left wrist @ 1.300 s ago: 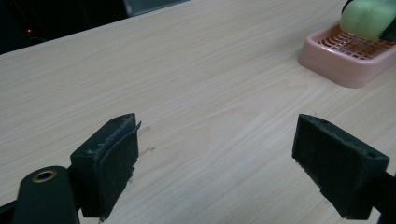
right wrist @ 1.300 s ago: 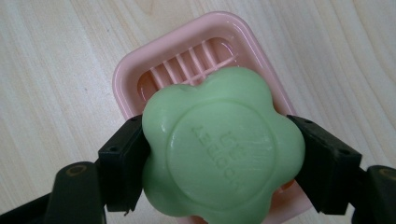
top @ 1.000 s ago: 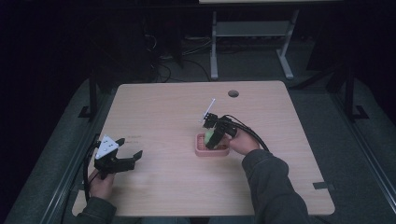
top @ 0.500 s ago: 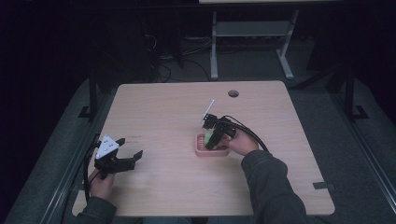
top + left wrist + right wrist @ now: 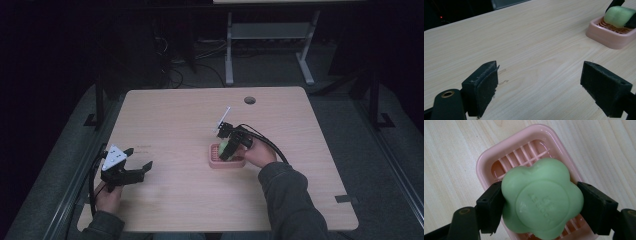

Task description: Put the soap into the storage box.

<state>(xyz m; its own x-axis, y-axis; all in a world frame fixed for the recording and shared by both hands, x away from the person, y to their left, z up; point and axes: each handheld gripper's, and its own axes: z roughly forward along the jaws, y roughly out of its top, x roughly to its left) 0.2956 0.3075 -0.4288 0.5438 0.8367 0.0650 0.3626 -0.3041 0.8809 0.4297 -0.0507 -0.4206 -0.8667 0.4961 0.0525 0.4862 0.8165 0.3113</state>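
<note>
Green soap (image 5: 541,200) lettering legible right gripper view.

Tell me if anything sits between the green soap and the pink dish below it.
Nothing visible does. The right hand-held gripper clamps the green flower-shaped soap bar directly above the pink slatted plastic soap dish, whose ribbed floor looks bare.

You have one bench (image 5: 175,120) in front of you. On it you have one pink soap dish (image 5: 220,162), lying right of the middle. You have one green soap (image 5: 541,198), flower-shaped. You hold two claws: one left claw (image 5: 135,170) near the bench's front left corner and one right claw (image 5: 227,150) over the dish. The bench has one round hole (image 5: 249,100) near its far edge.
</note>
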